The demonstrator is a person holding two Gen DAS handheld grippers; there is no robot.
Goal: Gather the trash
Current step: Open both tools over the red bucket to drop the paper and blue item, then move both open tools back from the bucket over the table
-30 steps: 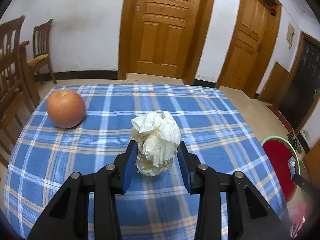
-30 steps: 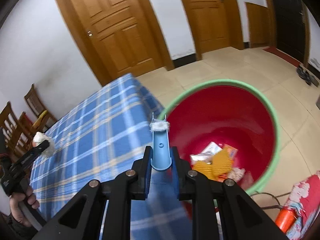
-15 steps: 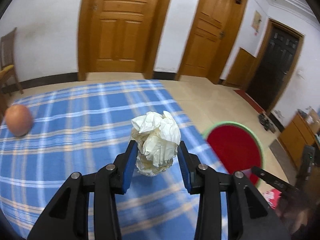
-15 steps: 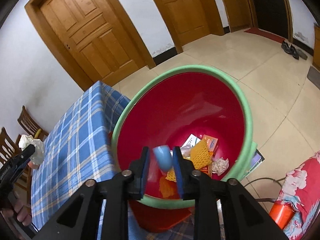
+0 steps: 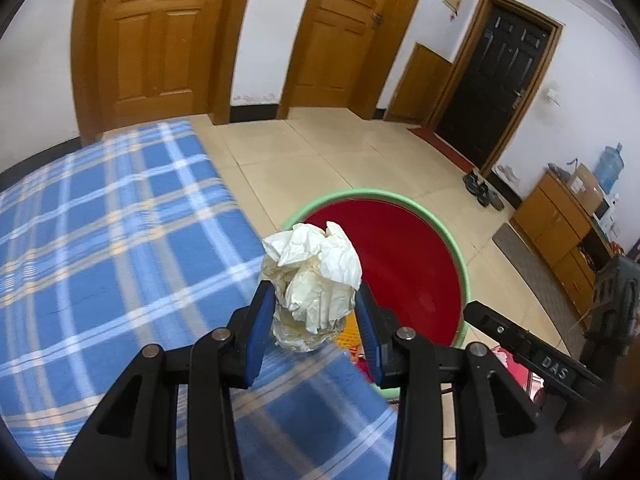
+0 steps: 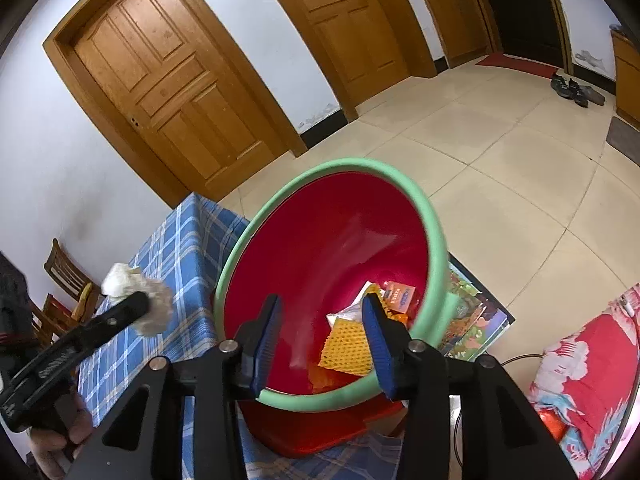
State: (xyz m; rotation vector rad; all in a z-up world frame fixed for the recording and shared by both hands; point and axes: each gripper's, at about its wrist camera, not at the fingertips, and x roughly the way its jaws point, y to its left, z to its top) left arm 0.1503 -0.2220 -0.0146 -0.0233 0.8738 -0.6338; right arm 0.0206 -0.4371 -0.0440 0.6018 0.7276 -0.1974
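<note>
Where table [image 5: 120, 240] ends, bin [image 6: 434, 240], shoes [image 6: 572, 86]

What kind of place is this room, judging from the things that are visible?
Most likely a room in a private home. A table with a blue checked tablecloth stands on a tiled floor, wooden panel doors line the wall, and shoes lie beside a dark door. A red bin holds household trash.

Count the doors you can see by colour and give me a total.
Brown wooden doors: 2
Black door: 1
Total: 3
</note>
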